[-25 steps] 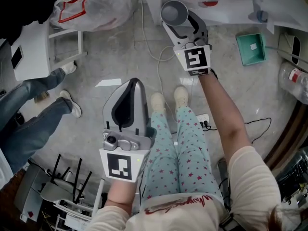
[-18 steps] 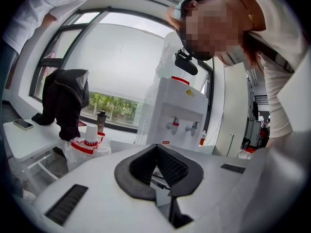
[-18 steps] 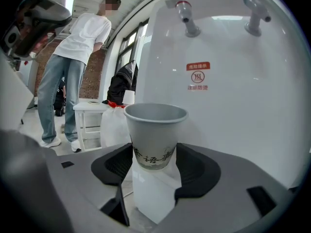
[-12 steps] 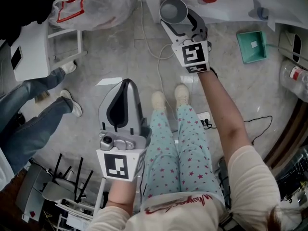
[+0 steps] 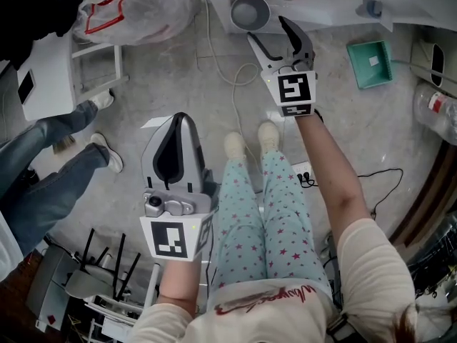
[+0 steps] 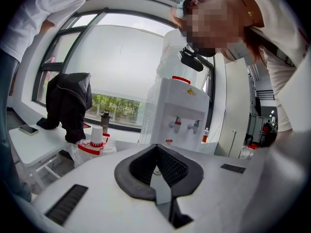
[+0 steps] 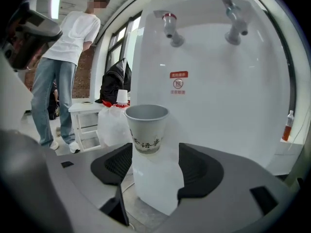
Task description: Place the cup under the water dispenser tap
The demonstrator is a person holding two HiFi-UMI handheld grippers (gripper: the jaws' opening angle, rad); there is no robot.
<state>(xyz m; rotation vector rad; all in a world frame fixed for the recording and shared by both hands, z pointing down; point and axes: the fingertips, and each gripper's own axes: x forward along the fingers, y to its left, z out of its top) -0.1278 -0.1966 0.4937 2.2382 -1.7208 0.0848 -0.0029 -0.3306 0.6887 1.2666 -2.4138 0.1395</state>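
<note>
Grey marbled floor fills the head view, with a white cable looping across it and a green dustpan at upper right. A white bench and a clear plastic bag sit at upper left, beside a person in jeans. The white water dispenser stands at the top edge. The cup stands upright on its white ledge, below the red-topped tap. The right claw is spread wide just behind the cup, touching nothing. The left claw, at lower centre-left, has its jaws pinched together and holds nothing; its view faces a big bright window
</note>
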